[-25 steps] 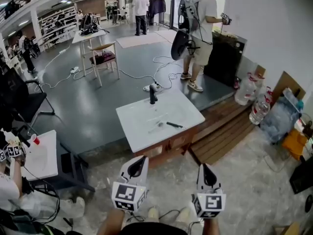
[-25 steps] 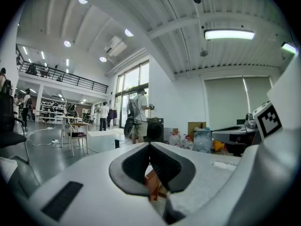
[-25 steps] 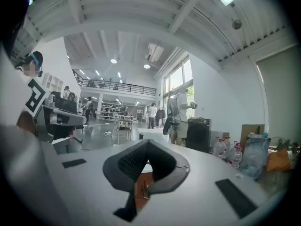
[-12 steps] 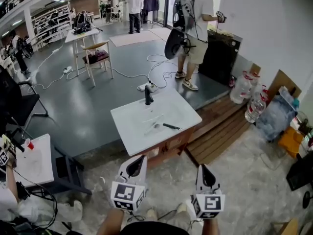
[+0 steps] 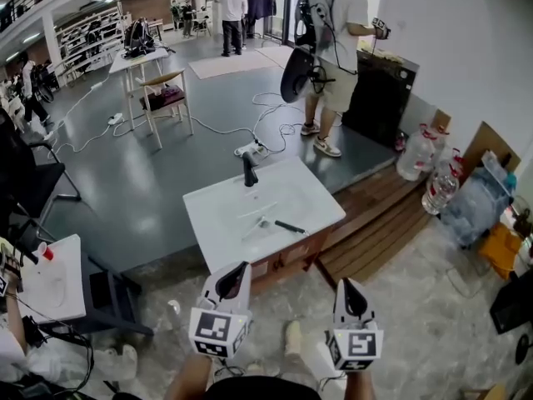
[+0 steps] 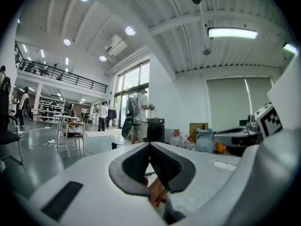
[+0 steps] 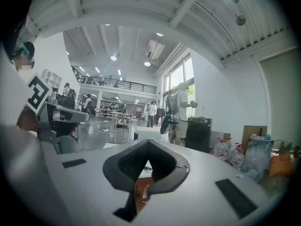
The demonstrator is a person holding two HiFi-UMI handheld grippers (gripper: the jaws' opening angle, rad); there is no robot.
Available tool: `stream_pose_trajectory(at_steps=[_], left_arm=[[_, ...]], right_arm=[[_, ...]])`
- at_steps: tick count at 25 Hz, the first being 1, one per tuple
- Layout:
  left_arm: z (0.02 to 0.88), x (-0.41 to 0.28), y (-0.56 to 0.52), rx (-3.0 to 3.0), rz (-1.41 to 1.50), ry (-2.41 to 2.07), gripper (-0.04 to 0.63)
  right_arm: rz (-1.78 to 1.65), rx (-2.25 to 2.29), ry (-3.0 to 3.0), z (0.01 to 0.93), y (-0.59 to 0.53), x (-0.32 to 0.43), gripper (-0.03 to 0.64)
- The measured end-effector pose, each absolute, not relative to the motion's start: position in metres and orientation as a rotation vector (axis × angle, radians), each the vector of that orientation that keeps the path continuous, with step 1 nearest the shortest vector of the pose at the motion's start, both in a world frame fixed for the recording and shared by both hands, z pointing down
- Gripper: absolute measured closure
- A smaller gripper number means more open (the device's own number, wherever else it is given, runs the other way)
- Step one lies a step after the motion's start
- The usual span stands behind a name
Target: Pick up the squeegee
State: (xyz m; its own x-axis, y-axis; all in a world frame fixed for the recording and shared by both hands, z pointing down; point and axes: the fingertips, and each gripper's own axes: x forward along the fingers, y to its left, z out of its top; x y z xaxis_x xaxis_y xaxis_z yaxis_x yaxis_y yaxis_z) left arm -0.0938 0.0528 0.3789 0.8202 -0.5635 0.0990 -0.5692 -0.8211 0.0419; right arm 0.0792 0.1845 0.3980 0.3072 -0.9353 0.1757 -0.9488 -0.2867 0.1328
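The squeegee (image 5: 289,227) lies on a white sink top (image 5: 216,223) ahead of me in the head view, its black handle pointing right and its pale blade end toward the basin's middle. Both grippers hang low in that view, well short of the sink and apart from it. My left gripper (image 5: 236,275) is shut with nothing in it, and its jaws meet at the tip in the left gripper view (image 6: 150,147). My right gripper (image 5: 348,288) is shut and empty too, its pads pressed together in the right gripper view (image 7: 148,145).
A black faucet (image 5: 249,170) stands at the sink's far edge, above a wooden cabinet (image 5: 287,257). Wooden decking (image 5: 379,223) and water bottles (image 5: 420,152) lie to the right. A person with a backpack (image 5: 333,57) stands behind. A small white table (image 5: 54,277) is at the left.
The sink with the squeegee has slid lower and a little left in the head view, closer to me. Both grippers keep their spot at the bottom and stay shut.
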Motion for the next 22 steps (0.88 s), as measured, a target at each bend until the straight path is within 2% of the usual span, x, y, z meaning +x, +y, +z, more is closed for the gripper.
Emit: stream_pose_trajectory(at_steps=[9,22], left_arm=[[0.383,-0.032,-0.005,2.874,0.151,-1.042,0.597],[0.398,0.018,-0.062,2.774,0.220,-1.242,0.597]], right_arm=[[0.091,2.265,-1.849,0.393,0.106,0.146,0.620],[0.103,2.124,-2.047,0.408,0.016,0.210,0.620]])
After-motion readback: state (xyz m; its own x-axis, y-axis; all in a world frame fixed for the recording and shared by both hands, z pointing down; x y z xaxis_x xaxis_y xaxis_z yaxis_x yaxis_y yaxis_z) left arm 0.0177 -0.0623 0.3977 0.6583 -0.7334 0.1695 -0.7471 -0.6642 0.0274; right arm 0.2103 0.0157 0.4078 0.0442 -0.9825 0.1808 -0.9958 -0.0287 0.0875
